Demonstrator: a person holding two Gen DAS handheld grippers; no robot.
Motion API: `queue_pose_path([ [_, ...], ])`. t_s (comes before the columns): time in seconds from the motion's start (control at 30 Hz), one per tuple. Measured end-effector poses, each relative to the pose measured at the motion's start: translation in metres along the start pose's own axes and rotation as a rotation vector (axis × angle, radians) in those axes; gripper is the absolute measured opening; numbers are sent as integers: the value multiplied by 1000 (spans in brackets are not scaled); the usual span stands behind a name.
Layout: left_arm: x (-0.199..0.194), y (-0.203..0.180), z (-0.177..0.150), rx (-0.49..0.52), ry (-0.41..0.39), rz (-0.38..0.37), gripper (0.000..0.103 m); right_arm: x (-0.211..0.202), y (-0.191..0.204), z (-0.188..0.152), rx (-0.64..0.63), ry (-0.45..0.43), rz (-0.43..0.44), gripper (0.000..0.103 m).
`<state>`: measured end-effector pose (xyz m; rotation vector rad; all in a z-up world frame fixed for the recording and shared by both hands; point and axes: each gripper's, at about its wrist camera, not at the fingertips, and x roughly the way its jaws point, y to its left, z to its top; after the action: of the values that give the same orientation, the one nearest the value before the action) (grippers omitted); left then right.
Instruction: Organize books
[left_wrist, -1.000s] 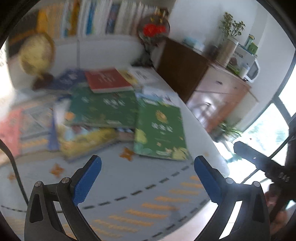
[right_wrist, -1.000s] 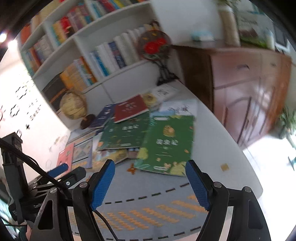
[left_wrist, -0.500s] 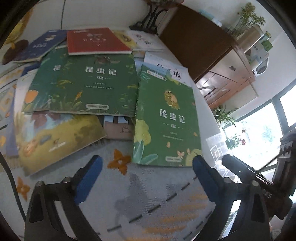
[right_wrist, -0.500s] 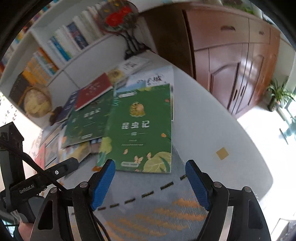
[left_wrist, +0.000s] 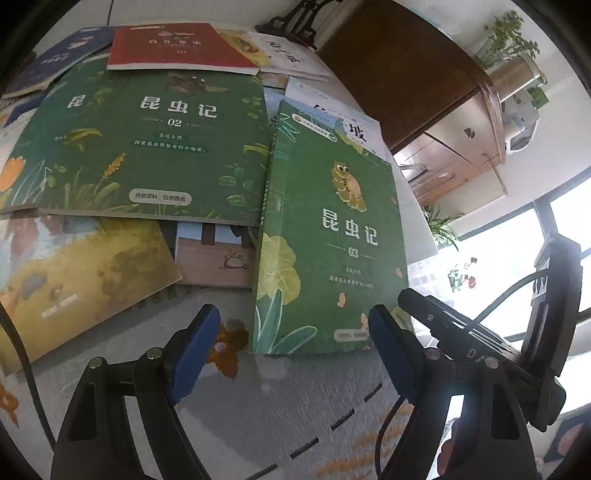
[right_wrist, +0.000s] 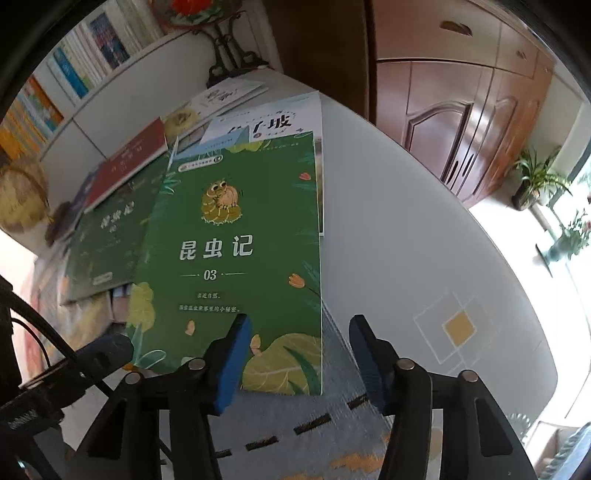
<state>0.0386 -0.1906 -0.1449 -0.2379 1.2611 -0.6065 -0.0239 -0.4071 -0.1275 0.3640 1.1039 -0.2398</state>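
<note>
Both grippers hang low over the near edge of the desk, angled down at the bright green paperback marked 03 with the caterpillar on its cover (right_wrist: 236, 258). The right gripper (right_wrist: 299, 360) has its blue-padded jaws closing, with the book's near right corner sitting between them, but as far as I can see the pads aren't pressing on it yet. The left gripper (left_wrist: 291, 350) is also closing, spread a fair bit wider, straddling the book's near edge; nothing pinched there either.

If I were doing this grab, I'd get one pad under the near edge before squeezing. A thin floppy paperback lying flat gives you nothing to bite, and its left side overlaps other books, so dragging it could shuffle the pile. Pinch near the corner, lift a little, and let the other claw steady the spine side.

The book lies on a grey play mat with dashed road markings and orange shapes (left_wrist: 295, 413), which covers the near part of a pale rounded tabletop (right_wrist: 424, 221). Left of it there's a yellowish picture book (left_wrist: 85, 269), then farther back the darker green 02 volume of the same series (left_wrist: 147, 140). A white book with black brush lettering (right_wrist: 273, 122) pokes out from under the far end of the 03, and a red-covered book (left_wrist: 181, 48) lies behind the 02.

Beyond the desk: a white bookshelf packed with spines (right_wrist: 74, 74) at far left, a dark brown wooden cabinet (right_wrist: 461, 99) to the right, potted plants (right_wrist: 535, 181) and a bright window farther right.
</note>
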Motion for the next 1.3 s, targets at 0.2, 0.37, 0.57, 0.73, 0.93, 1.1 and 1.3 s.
queue_pose_path([
  [0.2,12,4,-1,-27,26,18,57,14,-1,10,-14,26,6,49],
  [0.37,16,-4,0,-18,22,61,44,20,-6,21,-36,53,34,49],
  [0.57,19,-9,-1,-44,20,55,44,26,-10,25,-55,93,100,49],
  [0.73,19,-13,-3,-52,19,70,45,24,-6,22,-98,87,104,50],
  [0.93,21,-10,0,-73,15,66,44,18,-11,23,-107,85,155,50],
  [1.1,24,-12,3,-78,32,81,45,25,-12,20,-112,105,149,50],
  [1.3,1,-11,8,-137,-18,-93,45,26,-15,21,-87,100,151,51],
])
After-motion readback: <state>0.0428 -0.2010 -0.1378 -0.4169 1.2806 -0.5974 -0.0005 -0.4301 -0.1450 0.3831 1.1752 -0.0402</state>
